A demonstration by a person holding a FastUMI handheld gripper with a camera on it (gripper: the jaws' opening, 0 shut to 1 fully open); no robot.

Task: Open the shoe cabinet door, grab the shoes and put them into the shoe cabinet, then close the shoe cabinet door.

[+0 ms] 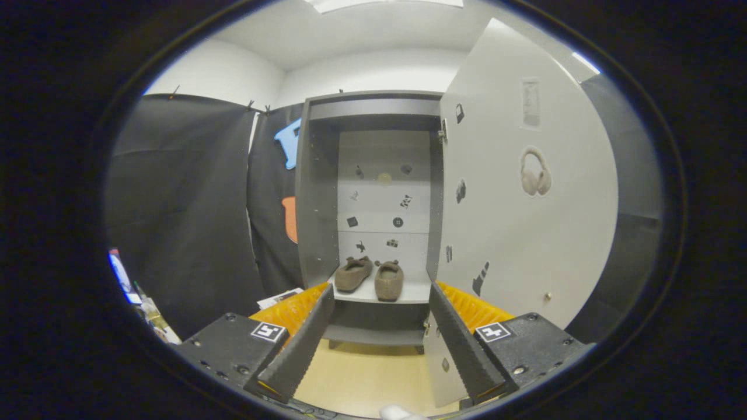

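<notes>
Gripper held back from the cabinet, pointing straight at its opening; fingers spread wide apart, nothing between them, touching nothing. Cabinet stands upright against the booth wall, grey carcass, pale back panel dotted with small dark stickers. Door is swung open on the right, hinged at the cabinet's right edge, its inner face turned toward the camera; that face carries several stickers, including a headphone picture and a pale rectangular label above it. A small knob shows near the door's lower outer corner. Shoes: a brown pair, sitting side by side on the lower shelf inside the cabinet, heels toward the camera, toes toward the back panel. Left shoe angled slightly, right shoe straighter; the two are near each other, contact between them cannot be told. They lie beyond the fingers, in line with the gap between the fingertips. Below that shelf, a darker open bay and the cabinet's base, raised on short feet above the light wood floor. Some papers on the floor at the cabinet's left foot. Clutter at the far left along the wall, too small to identify.
</notes>
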